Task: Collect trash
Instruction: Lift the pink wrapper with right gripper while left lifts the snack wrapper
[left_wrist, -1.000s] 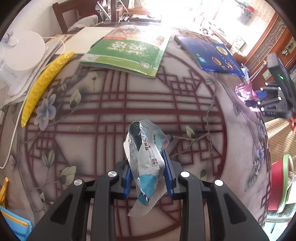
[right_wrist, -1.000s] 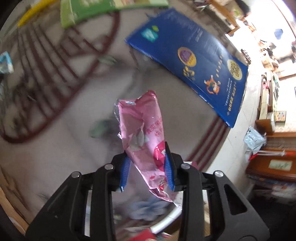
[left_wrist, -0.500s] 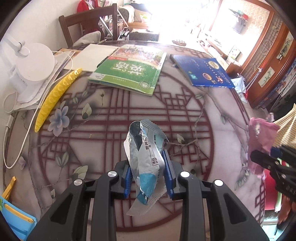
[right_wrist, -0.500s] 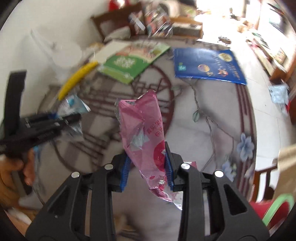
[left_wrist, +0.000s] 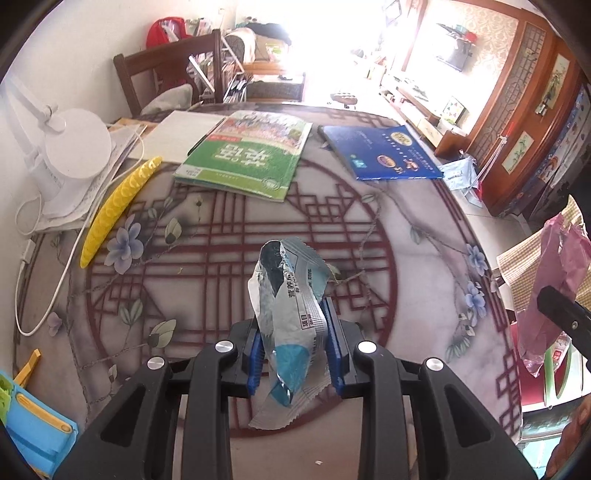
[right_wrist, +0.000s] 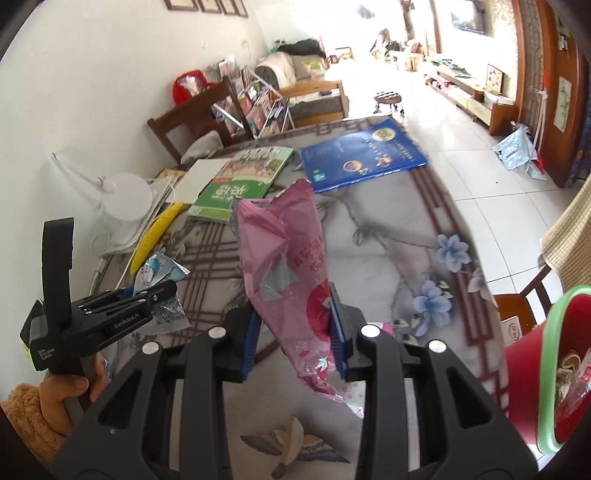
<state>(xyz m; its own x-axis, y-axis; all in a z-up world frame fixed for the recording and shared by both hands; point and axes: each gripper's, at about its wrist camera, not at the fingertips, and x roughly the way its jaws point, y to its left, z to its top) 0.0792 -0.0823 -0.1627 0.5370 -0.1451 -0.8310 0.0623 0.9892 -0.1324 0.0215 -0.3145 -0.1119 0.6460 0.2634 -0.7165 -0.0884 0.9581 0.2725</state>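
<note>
**Both hands full, bin's right there**

Left gripper (left_wrist: 293, 360) is clamped on a silver-blue wrapper (left_wrist: 291, 314), right gripper (right_wrist: 295, 341) is pinched on a pink wrapper (right_wrist: 291, 280). Both hang up off the table (left_wrist: 424, 229), I'd guess so they carry straight to the red bin (right_wrist: 532, 373) with the green rim, sitting off the table's right edge with scraps already inside. The tabletop has a lattice-and-flower pattern, with a green book (left_wrist: 247, 155), blue book (left_wrist: 384, 151) and a white lamp (left_wrist: 70, 147) at the back. Sunny living room behind.
</note>
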